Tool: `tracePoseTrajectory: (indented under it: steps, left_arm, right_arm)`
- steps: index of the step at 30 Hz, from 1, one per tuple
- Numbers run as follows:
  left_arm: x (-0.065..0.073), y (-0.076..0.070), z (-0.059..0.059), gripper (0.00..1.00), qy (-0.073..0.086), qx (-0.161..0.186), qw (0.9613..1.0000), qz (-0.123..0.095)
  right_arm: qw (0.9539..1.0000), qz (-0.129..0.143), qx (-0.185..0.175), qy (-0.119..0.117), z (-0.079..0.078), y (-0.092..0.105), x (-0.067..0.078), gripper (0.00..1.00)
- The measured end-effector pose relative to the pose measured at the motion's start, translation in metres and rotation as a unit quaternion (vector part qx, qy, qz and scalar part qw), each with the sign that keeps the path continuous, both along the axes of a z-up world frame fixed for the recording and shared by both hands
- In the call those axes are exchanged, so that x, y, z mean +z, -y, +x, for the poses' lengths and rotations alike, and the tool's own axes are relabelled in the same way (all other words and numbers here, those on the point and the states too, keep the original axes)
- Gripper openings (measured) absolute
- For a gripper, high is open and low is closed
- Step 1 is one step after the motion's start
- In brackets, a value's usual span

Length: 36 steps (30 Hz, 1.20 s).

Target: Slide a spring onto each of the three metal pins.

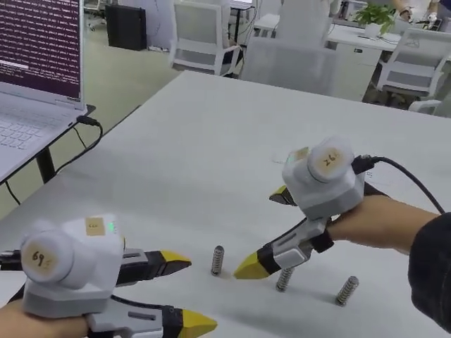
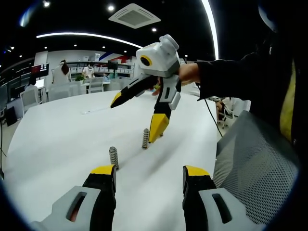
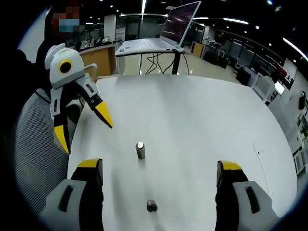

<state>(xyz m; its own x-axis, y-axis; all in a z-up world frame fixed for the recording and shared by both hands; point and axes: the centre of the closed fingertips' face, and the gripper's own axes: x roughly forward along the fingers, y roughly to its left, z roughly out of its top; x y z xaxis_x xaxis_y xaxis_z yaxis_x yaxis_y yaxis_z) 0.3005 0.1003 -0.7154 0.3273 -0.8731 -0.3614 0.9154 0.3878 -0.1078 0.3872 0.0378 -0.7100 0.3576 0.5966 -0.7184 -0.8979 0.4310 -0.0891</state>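
Across the head view, a broad white table [image 1: 211,134], running off the lower edge. Carries at 10 o'clock an open laptop [image 1: 35,77], cut off by the frame, with screen text too small to read. At 8 o'clock, the left gripper [image 1: 189,292]: gapes wide, nothing between its yellow tips, and bears a tag handwritten "69" on the round cap. At 3 o'clock, the right gripper [image 1: 266,229], held by a hand [image 1: 373,222] in a dark sleeve: spread just as wide and equally empty, lower tip dipped close to the table near 6 o'clock; wears a cap tag with two scrawled characters, not legible. Around 6 o'clock, upright in a row on the table: left spring [image 1: 218,260], just beside that lower tip; middle spring [image 1: 284,279], top partly hidden under the gripper; right spring [image 1: 346,290], toward 5 o'clock, apart from both grippers. Coil interiors too small to make out; likewise any contact between tip and table.
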Motion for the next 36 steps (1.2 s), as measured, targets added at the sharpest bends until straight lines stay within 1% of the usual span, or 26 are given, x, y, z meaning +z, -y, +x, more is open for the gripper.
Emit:
tracePoseTrajectory:
  steps: [3,5,8,15,19,20,21,24,25,27,32,36]
  left_arm:
    - [0.001,0.002,0.002,0.51,0.0,0.0,1.0,-0.001]
    - [0.002,0.002,0.003,0.51,0.0,0.0,1.0,-0.001]
    - [0.004,0.006,0.003,0.51,0.001,-0.001,1.0,-0.003]
    - [0.007,0.013,0.005,0.51,0.001,-0.009,1.0,-0.001]
    - [0.009,0.017,0.005,0.51,0.001,-0.012,0.9999,-0.001]
    - [0.009,0.018,0.005,0.51,0.001,-0.013,0.9999,-0.001]
    - [0.008,0.018,0.005,0.51,0.001,-0.013,0.9999,-0.001]
    - [0.008,0.02,0.005,0.51,0.0,-0.015,0.9999,0.0]
    - [0.008,0.02,0.005,0.51,0.0,-0.015,0.9999,0.0]
    - [0.009,0.02,0.006,0.52,0.0,-0.015,0.9999,-0.002]
    - [0.009,0.02,0.006,0.52,0.0,-0.014,0.9999,-0.002]
    - [0.009,0.02,0.005,0.52,-0.001,-0.013,0.9999,-0.002]
  right_arm:
    - [0.9998,0.013,-0.017,0.005,0.0,0.01,0.006,0.98]
    - [0.9995,0.017,-0.024,0.007,0.0,0.015,0.007,0.98]
    - [0.9988,0.024,-0.042,0.011,-0.001,0.027,0.01,0.98]
    - [0.9956,0.043,-0.079,0.024,-0.004,0.052,0.02,0.99]
    - [0.9937,0.049,-0.096,0.031,-0.01,0.068,0.023,0.99]
    - [0.9935,0.05,-0.098,0.032,-0.011,0.07,0.023,0.99]
    - [0.9926,0.05,-0.105,0.034,-0.013,0.077,0.023,0.99]
    - [0.9912,0.052,-0.116,0.035,-0.019,0.087,0.023,0.99]
    - [0.991,0.052,-0.118,0.035,-0.02,0.089,0.023,0.99]
    - [0.9891,0.058,-0.131,0.036,-0.025,0.098,0.021,0.99]
    - [0.9869,0.063,-0.144,0.036,-0.035,0.109,0.016,0.99]
    - [0.9856,0.07,-0.15,0.035,-0.047,0.115,0.009,0.99]
